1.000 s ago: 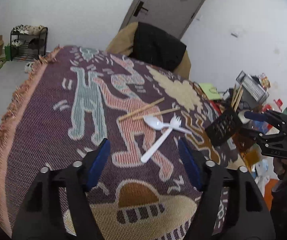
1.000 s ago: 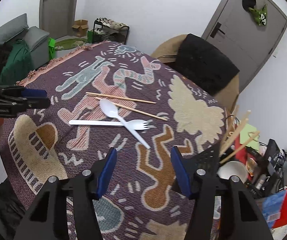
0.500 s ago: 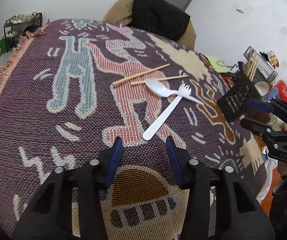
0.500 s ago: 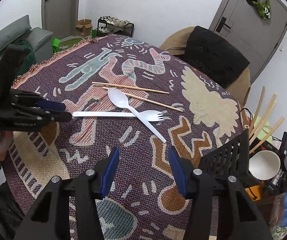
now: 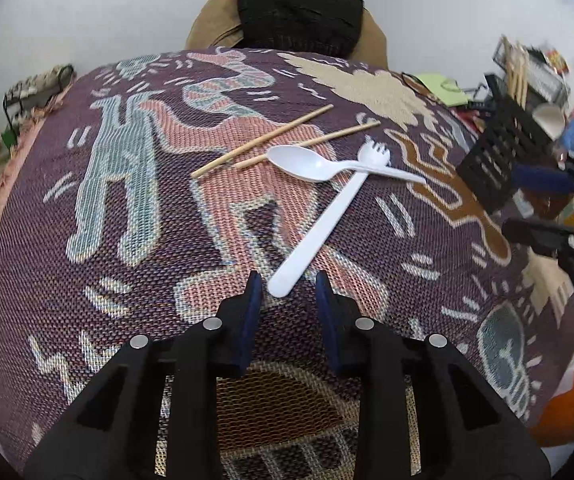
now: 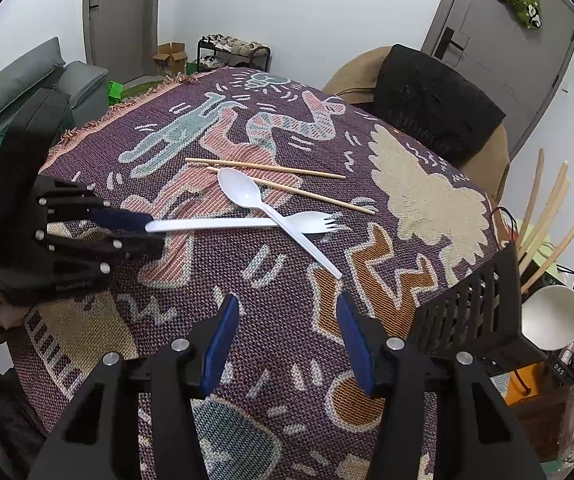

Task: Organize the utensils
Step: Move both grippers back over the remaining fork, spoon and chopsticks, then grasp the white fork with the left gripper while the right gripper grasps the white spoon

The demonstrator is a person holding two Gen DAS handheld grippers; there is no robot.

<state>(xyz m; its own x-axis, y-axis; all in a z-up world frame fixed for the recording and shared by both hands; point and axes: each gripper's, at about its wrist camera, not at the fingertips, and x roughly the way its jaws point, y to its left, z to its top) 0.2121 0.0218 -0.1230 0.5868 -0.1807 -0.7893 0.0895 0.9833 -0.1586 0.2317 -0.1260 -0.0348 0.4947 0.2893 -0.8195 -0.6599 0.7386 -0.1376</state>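
Utensils lie together near the middle of the desk (image 6: 427,184), on its woven cloth with cartoon figures: a white plastic fork (image 5: 319,228), a white plastic spoon (image 5: 307,163) and two wooden chopsticks (image 5: 263,140). The spoon's handle crosses over the fork's neck, and the chopsticks lie just beyond the spoon's bowl, nearly parallel to each other.

The left tongs (image 5: 288,284) point down at the rounded end of the fork's handle. Their blue pads have just been closing and now stand a narrow gap apart, with the handle tip between them; in the left wrist view bare cloth shows on both sides of the handle, so the pads do not press on it.

The right tongs (image 6: 287,308) hang over the cloth near the spoon's handle end, spread about halfway, with nothing between them.

At the desk's right edge stands a black slotted holder (image 6: 475,312) with several wooden chopsticks upright in it, and a white cup (image 6: 551,316) sits just beside it.
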